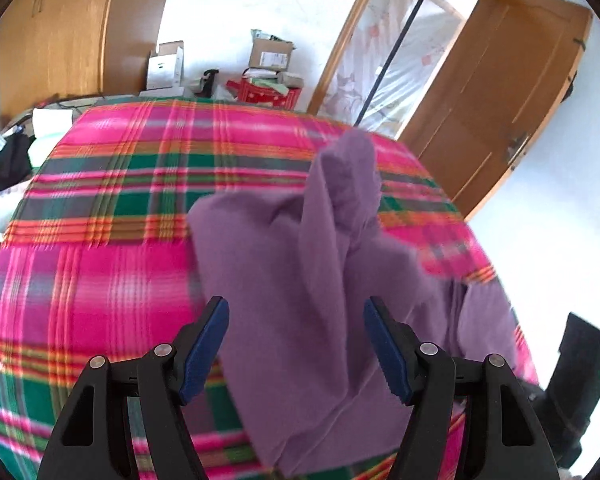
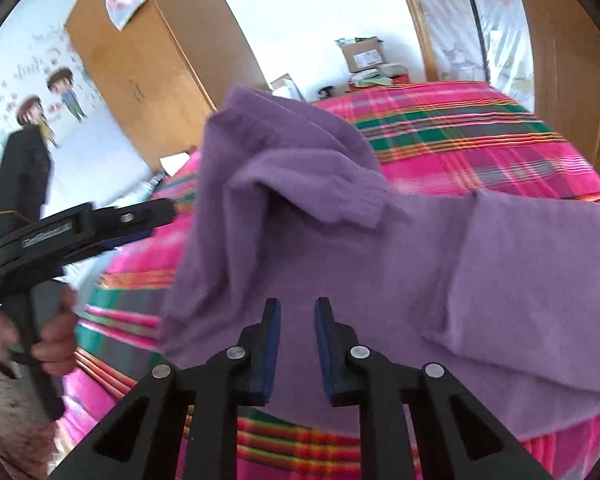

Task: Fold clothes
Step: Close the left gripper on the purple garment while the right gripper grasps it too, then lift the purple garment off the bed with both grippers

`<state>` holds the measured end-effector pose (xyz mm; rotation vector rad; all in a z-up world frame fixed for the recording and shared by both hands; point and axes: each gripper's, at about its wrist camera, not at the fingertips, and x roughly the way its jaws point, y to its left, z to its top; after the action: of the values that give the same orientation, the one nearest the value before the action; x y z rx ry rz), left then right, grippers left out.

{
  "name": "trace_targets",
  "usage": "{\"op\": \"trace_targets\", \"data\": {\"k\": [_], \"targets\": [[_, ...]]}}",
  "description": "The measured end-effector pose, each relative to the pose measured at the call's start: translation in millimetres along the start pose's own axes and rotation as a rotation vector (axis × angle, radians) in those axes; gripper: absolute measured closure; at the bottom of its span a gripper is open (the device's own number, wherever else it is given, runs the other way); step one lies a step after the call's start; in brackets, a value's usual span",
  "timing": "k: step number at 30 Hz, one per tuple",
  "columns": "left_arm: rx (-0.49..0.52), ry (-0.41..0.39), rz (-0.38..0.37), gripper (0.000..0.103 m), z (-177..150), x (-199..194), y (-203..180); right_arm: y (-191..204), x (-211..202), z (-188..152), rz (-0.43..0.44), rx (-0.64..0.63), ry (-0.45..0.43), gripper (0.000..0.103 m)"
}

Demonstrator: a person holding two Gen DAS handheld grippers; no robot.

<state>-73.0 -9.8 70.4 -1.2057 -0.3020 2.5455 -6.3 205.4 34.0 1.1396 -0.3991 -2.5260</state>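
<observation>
A purple garment (image 1: 300, 280) lies bunched on the bed, over a pink-and-green plaid blanket (image 1: 120, 200). It looks like a soft knit — a sweater, I would guess — with one part humped up into a peak and a flatter flap spread toward the right in the right wrist view. It is neither flat nor neatly folded as it lies; the heap could be a fold in the making or a piece still to be spread out.

The left gripper (image 1: 296, 344) hangs over the near edge of the cloth with its blue pads wide apart, holding nothing. The right gripper (image 2: 297, 344) has its jaws close together with a narrow gap showing, and no cloth is pinched between them.

The fabric will likely be light, limp and a bit fuzzy, so it should sag and drape rather than hold a shape, and it is unlikely to slip from rubbery pads. An edge or a corner — a hem, a cuff, the shoulder seam — seems the best place to pinch.
</observation>
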Motion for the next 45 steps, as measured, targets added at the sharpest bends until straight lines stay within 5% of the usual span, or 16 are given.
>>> {"op": "trace_targets", "data": {"k": [3, 7, 17, 20, 25, 27, 29, 32, 40, 45], "targets": [[0.011, -0.002, -0.002, 0.031, 17, 5, -3, 6, 2, 8, 0.036, -0.009, -0.018, 0.078], [0.052, 0.003, 0.022, 0.031, 38, 20, -13, 8, 12, 18, 0.122, 0.025, -0.029, 0.050], [0.039, 0.101, 0.056, 0.031, 67, 57, -15, 4, 47, 35, 0.127, 0.061, 0.022, 0.049], [-0.013, 0.151, 0.071, 0.031, 70, 68, -9, 0, 56, 36, 0.130, 0.083, 0.039, 0.054], [-0.091, 0.203, 0.010, 0.033, 70, 83, -1, -6, 69, 37, 0.136, 0.119, 0.066, 0.080], [-0.132, 0.215, -0.020, 0.045, 68, 87, 1, -7, 74, 38, 0.136, 0.125, 0.074, 0.090], [-0.153, 0.227, -0.023, 0.068, 67, 88, 3, -5, 71, 39, 0.132, 0.113, 0.062, 0.096], [-0.164, 0.229, -0.029, 0.094, 66, 82, 4, -3, 64, 39, 0.127, 0.097, 0.036, 0.098], [-0.194, 0.102, 0.017, 0.099, 67, 42, 7, 6, 38, 35, 0.090, 0.056, -0.013, 0.099], [-0.210, 0.087, 0.003, 0.099, 62, 27, 12, 17, 18, 32, 0.100, 0.046, -0.040, 0.099]]}}
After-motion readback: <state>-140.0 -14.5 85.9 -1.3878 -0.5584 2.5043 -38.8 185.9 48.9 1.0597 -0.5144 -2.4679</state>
